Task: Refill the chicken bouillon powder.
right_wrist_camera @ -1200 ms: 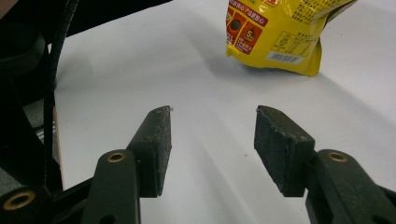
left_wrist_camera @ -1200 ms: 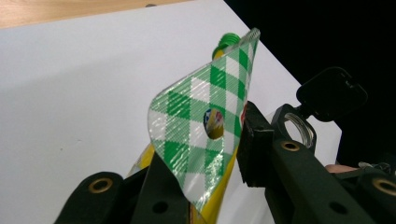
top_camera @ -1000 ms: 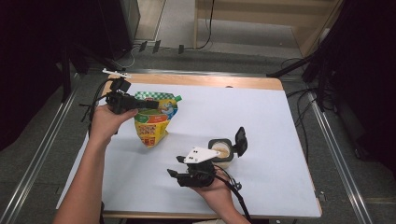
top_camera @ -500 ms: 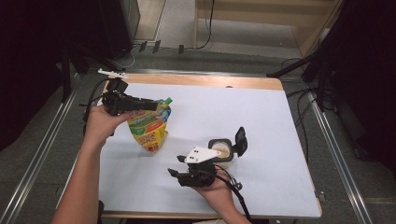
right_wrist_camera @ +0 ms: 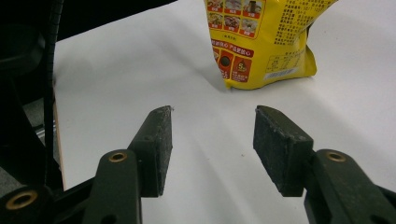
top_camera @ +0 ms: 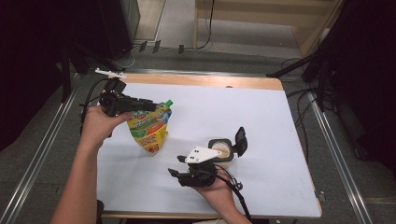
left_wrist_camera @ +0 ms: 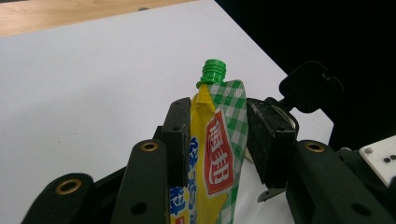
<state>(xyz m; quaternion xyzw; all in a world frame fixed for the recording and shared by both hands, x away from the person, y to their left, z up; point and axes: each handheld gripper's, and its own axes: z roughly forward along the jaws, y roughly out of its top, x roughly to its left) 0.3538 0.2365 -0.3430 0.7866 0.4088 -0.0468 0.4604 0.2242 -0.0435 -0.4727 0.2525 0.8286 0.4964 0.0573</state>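
My left tongs [top_camera: 148, 105] reach level across the top of the pouch [top_camera: 148, 128], which stands on its base on the white bench [top_camera: 261, 112], toward its left side. In the left gripper view the pouch's [left_wrist_camera: 215, 154] upper edge sits between my two jaws: the left pad [left_wrist_camera: 180, 140] lies against the yellow face, while a narrow gap shows between the right pad [left_wrist_camera: 264, 140] and the green-checked edge. These jaws have just been opening, so I call the tongs released, with the pouch in between but not pinched. The green cap [left_wrist_camera: 213, 73] pokes up past the jaw tips.

My right tongs [top_camera: 176, 167] rest low near the front edge of the bench, pointing left, with nothing between them. In the right gripper view the jaws stand apart over bare bench [right_wrist_camera: 140, 60], and the pouch's [right_wrist_camera: 261, 42] lower part stands some way beyond them.

A small jar [top_camera: 222, 151] with a black flip lid [top_camera: 240, 139] raised stands just beside my right hand [top_camera: 217, 193], well apart from the pouch.
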